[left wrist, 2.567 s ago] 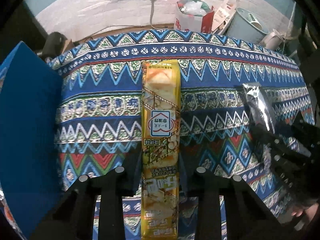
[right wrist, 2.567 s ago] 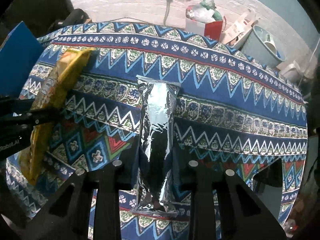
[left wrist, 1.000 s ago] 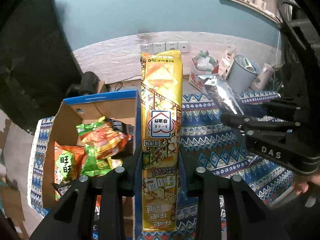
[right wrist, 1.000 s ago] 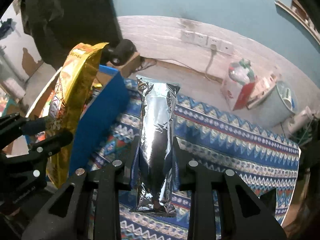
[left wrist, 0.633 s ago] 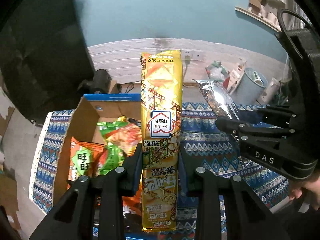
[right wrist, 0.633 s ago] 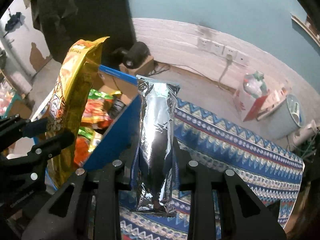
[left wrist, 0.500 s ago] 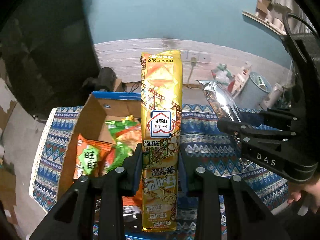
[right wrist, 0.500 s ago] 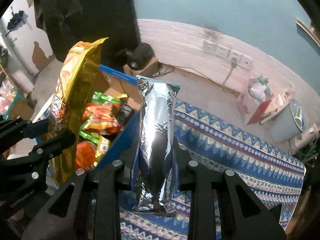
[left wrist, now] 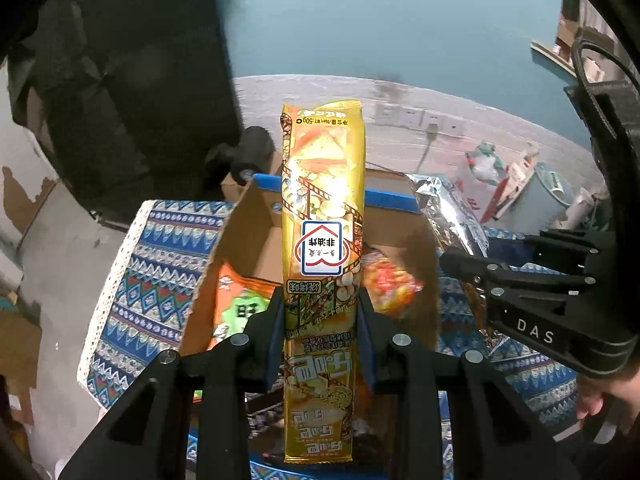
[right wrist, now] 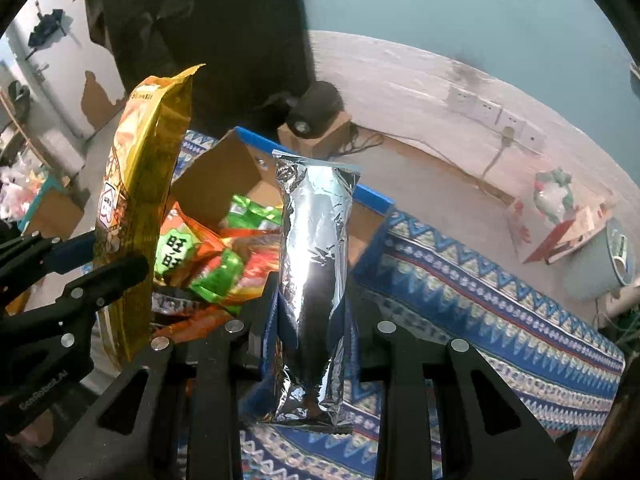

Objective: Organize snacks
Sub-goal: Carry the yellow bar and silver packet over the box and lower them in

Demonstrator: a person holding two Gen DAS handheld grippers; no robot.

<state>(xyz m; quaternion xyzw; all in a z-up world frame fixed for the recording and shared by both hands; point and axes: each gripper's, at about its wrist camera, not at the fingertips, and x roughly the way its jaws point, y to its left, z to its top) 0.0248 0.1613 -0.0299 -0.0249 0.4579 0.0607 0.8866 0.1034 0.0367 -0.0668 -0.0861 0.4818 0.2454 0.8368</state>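
My left gripper point(left wrist: 322, 308) is shut on a long yellow snack packet point(left wrist: 323, 216), held upright above an open cardboard box point(left wrist: 256, 232) with a blue rim. The right gripper point(right wrist: 310, 308) is shut on a long silver foil packet point(right wrist: 314, 240), also upright, over the box's right side. In the right wrist view the yellow packet point(right wrist: 140, 208) and the left gripper point(right wrist: 72, 276) hang at the left over the box point(right wrist: 224, 176). In the left wrist view the silver packet point(left wrist: 448, 216) and the right gripper point(left wrist: 532, 292) show at the right. Orange and green snack bags point(right wrist: 200, 256) lie inside the box.
A blue patterned tablecloth point(right wrist: 480, 304) covers the table under and to the right of the box. On the floor behind stand a pale bucket point(right wrist: 600, 264), a red and white bag point(right wrist: 556, 208) and a small carton with a dark object point(right wrist: 316, 116). A hand point(left wrist: 604, 404) shows at lower right.
Both grippers have carried their packets leftward across the table; the open box with its snack bags has come to lie directly under and behind both packets. Both grips are unchanged.
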